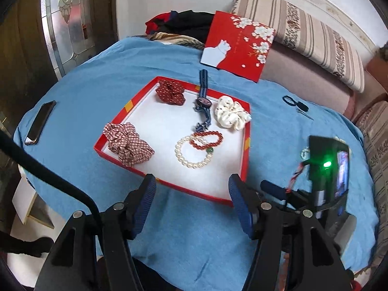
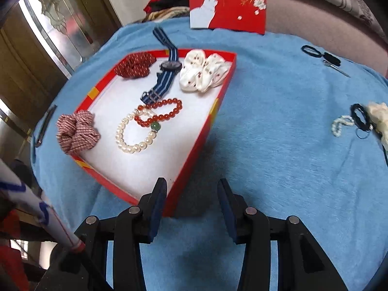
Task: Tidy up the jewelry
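Observation:
A red tray with a white floor holds a pearl bracelet, a red bead bracelet, a striped-strap watch and three scrunchies: dark red, cream, checked. My left gripper is open and empty at the tray's near edge. My right gripper is open and empty at the tray's near right corner. A small pearl bracelet, a black hair tie and a cream scrunchie lie on the cloth at right.
A blue cloth covers the round table. The red lid leans at the back. A phone lies at left, small scissors at far right. The right gripper's body shows in the left wrist view. A sofa stands behind.

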### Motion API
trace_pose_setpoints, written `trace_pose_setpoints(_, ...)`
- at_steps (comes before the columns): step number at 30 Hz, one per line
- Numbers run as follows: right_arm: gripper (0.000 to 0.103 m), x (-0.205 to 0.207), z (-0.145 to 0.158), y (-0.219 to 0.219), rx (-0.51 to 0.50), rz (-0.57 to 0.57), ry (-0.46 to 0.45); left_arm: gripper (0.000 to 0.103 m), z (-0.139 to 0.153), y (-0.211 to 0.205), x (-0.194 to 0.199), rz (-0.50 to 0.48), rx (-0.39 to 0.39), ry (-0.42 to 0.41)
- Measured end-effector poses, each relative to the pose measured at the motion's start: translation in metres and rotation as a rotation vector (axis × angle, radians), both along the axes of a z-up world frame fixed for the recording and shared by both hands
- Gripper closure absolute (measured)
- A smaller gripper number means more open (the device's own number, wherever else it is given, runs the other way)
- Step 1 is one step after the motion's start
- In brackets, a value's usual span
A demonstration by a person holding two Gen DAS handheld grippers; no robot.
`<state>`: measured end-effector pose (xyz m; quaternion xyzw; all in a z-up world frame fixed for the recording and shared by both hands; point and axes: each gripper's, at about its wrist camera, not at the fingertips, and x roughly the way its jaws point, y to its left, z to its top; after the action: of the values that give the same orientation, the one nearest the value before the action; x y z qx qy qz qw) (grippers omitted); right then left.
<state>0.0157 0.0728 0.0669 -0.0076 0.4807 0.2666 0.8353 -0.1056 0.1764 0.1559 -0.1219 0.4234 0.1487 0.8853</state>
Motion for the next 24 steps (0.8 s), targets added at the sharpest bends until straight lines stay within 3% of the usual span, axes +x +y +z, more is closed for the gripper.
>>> trace_pose_setpoints(5, 0.056, -0.017, 0.014, -0.036, 0.002, -0.041, -0.044, 0.042, 0.002, -0.018, -0.006, -0.027, 0.024, -0.005)
trace_pose_setpoints(12, 0.054, -0.04, 0.026, -0.093, -0.07, -0.11, -0.14, 0.04, 0.007, -0.045, -0.012, -0.076, 0.053, -0.011)
trace_pose_setpoints(24, 0.052, -0.061, 0.018, -0.178, -0.07, -0.278, -0.124, 0.039, 0.016, -0.091, -0.021, -0.155, 0.121, -0.016)
